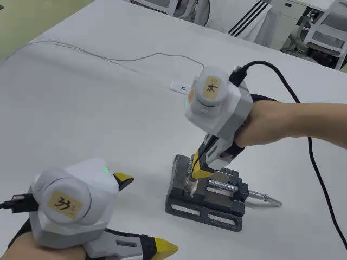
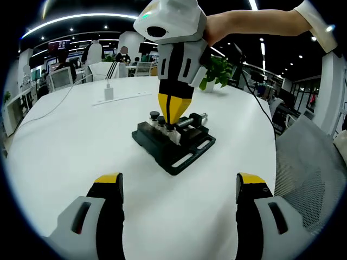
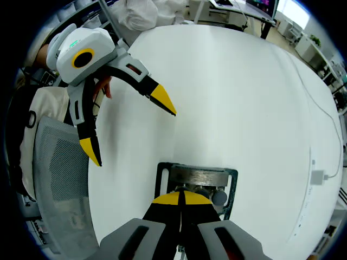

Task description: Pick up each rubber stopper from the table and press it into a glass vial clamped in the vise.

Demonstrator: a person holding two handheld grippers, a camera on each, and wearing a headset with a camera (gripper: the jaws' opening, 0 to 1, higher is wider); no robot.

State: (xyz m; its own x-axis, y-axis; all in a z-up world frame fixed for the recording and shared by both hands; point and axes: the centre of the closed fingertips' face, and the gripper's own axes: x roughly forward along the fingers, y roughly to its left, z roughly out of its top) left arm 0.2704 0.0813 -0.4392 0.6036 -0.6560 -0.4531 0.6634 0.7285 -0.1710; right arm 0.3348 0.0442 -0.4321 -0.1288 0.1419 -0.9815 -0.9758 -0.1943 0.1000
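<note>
A black vise [image 1: 206, 208] stands on the white table [image 1: 81, 114] and clamps a row of small glass vials [image 1: 190, 187]. In the left gripper view two of them carry black rubber stoppers [image 2: 155, 115]. My right gripper [image 1: 199, 172] points straight down with its yellow jaws shut, tips touching the top of a vial in the vise [image 2: 179, 151]. Whether a stopper lies under the tips is hidden. From its own view the right gripper [image 3: 180, 196] covers the vise [image 3: 162, 173] beside a vial top [image 3: 218, 197]. My left gripper [image 1: 145, 214] hovers open near the table's front, a short way left of the vise.
The vise's screw handle [image 1: 265, 199] sticks out to the right. A white plug [image 1: 180, 86] with a thin cable lies behind the vise. A black cable [image 1: 320, 179] trails from the right gripper. A grey mesh chair [image 2: 314, 173] stands by the table edge.
</note>
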